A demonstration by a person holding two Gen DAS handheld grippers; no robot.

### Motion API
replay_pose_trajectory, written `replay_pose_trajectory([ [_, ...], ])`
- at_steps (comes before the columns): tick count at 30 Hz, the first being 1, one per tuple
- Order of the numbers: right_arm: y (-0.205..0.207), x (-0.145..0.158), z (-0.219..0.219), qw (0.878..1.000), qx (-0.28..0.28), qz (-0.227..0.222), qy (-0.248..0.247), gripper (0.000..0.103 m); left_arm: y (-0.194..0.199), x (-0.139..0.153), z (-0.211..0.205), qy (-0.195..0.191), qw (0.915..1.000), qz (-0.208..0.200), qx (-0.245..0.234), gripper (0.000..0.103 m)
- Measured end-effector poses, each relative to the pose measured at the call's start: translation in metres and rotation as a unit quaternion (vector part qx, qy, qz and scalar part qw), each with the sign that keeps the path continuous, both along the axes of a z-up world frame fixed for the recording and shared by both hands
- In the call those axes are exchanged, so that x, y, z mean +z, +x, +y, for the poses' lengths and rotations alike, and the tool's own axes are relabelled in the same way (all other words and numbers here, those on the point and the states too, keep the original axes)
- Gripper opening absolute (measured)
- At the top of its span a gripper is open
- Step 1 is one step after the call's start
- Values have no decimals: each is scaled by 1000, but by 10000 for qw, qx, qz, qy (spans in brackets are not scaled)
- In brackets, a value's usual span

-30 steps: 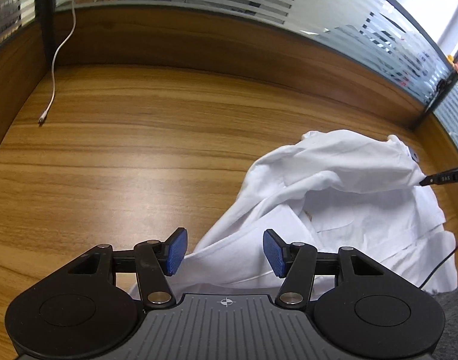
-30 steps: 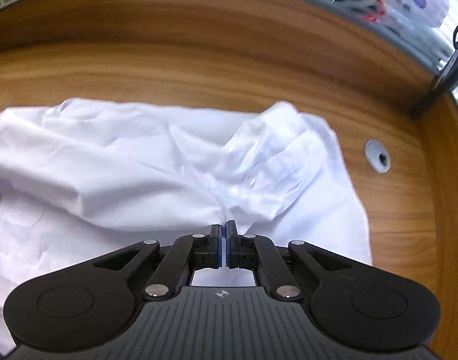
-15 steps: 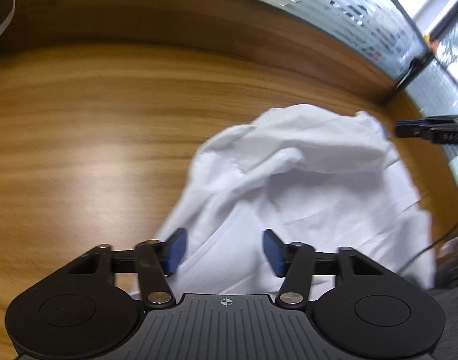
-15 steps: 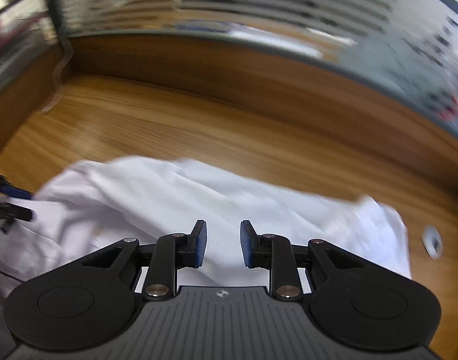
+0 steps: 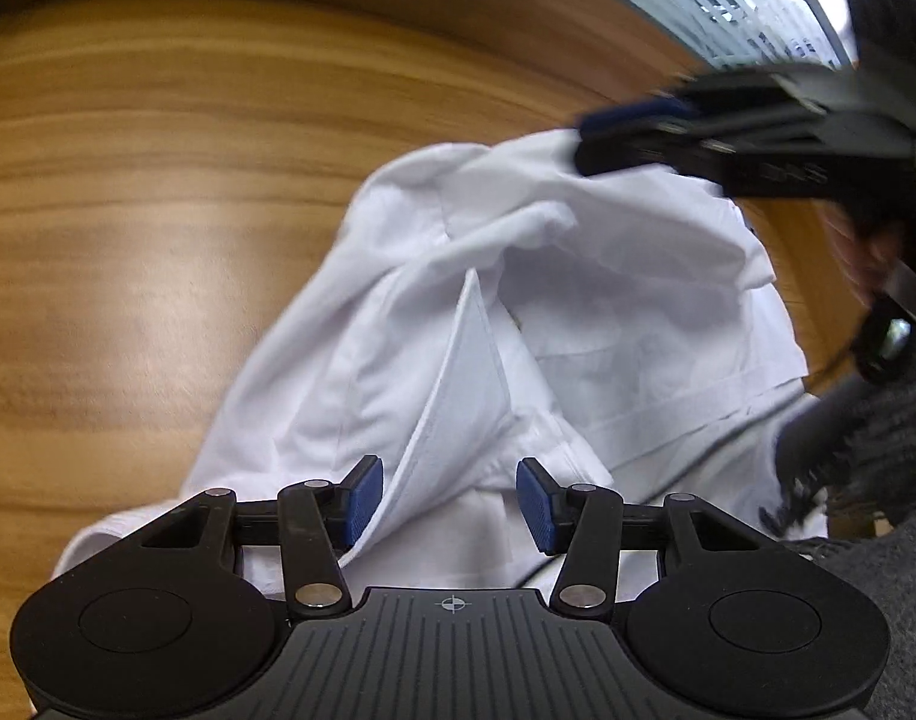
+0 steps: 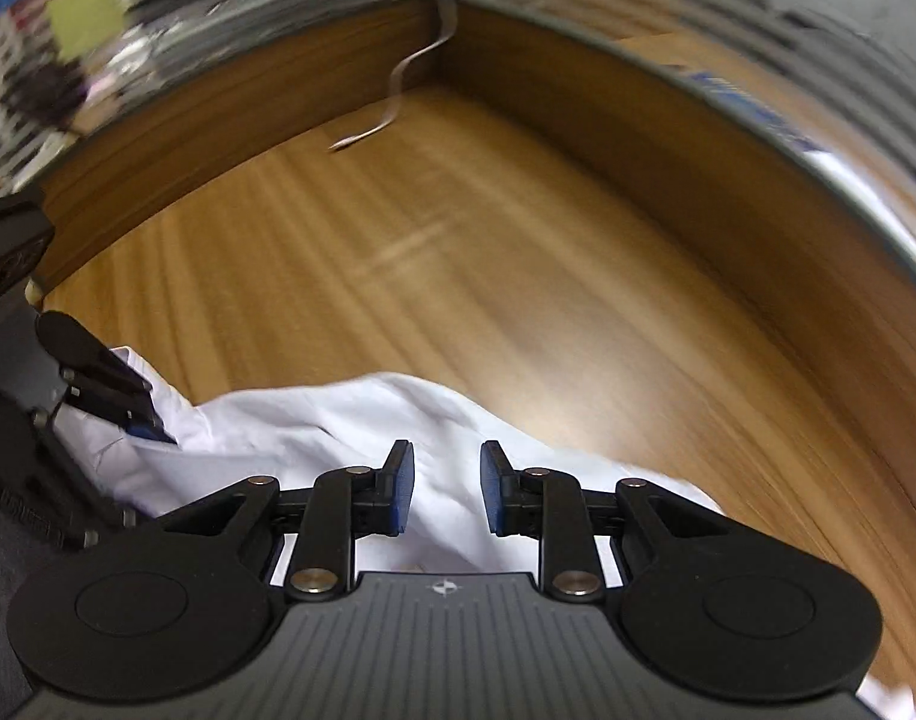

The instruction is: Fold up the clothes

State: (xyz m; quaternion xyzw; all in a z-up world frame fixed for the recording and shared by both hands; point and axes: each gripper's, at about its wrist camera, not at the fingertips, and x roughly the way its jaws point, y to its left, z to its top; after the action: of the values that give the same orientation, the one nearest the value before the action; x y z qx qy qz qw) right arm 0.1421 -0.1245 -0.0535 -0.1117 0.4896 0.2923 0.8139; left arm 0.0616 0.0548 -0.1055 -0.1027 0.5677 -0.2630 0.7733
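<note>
Both tongs (image 5: 449, 501) (image 6: 440, 489) agape, white shirt (image 5: 578, 300) crumpled

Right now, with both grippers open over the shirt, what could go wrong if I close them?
1. The left gripper straddles a raised fold of the shirt; closing might pinch several layers and lock the crumple in.
2. The right gripper sits over bunched cloth, not a clear edge, so it may grab mid-panel.
3. Both views are motion-blurred; closing while moving could miss or drag the shirt across the desk.

White shirt (image 5: 578, 276) lies crumpled on the wooden desk (image 5: 158, 240), collar point raised, folds bunched irregularly.
</note>
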Motion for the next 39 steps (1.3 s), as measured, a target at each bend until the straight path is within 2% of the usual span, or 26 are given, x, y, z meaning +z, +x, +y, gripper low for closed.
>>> replay_pose_trajectory([
  [2, 13, -13, 18, 9997, 176, 195, -3, 19, -2, 1, 1, -10, 10000, -28, 14, 51],
  [6, 25, -39, 48, 9967, 534, 575, -209, 18, -4, 15, 14, -103, 9992, -292, 235, 51],
  [11, 10, -53, 51, 9937, 709, 783, -378, 18, 1, 31, 32, -15, 9947, -766, 689, 51],
  [13, 2, -55, 50, 9931, 742, 781, -470, 19, 6, 30, 33, -17, 9940, -779, 767, 51],
  [16, -11, -50, 47, 9935, 822, 563, -556, 19, 17, 21, 33, 98, 9944, -730, 752, 51],
  [18, -20, -42, 47, 9933, 908, 230, -671, 21, 23, 14, 30, 214, 9949, -709, 682, 51],
  [19, -24, -37, 47, 9921, 1000, 17, -753, 24, 26, 11, 28, 245, 9952, -697, 640, 51],
  [20, -27, -32, 47, 9903, 1098, -201, -827, 31, 29, 9, 26, 265, 9955, -686, 595, 51],
  [23, -31, -22, 44, 9828, 1389, -676, -1011, 39, 30, 4, 22, 320, 9961, -686, 457, 51],
  [28, -23, -32, 39, 9676, 1964, -569, -1484, 38, 31, 1, 18, 359, 9965, -691, 315, 51],
  [31, -26, -45, 44, 9493, 2420, -634, -1906, 37, 31, -1, 18, 357, 9965, -671, 360, 51],
  [33, -28, -56, 46, 9349, 2658, -780, -2219, 23, 31, -1, 18, 348, 9964, -657, 414, 51],
  [34, -27, -60, 46, 9304, 2701, -811, -2341, 2, 30, 1, 18, 360, 9962, -680, 418, 51],
  [36, -25, -57, 43, 9284, 2673, -975, -2389, 1, 28, 5, 18, 416, 9953, -768, 411, 51],
  [39, -12, -31, 31, 9453, 2304, -1164, -1995, 1, 28, 10, 16, 519, 9934, -961, 356, 52],
])
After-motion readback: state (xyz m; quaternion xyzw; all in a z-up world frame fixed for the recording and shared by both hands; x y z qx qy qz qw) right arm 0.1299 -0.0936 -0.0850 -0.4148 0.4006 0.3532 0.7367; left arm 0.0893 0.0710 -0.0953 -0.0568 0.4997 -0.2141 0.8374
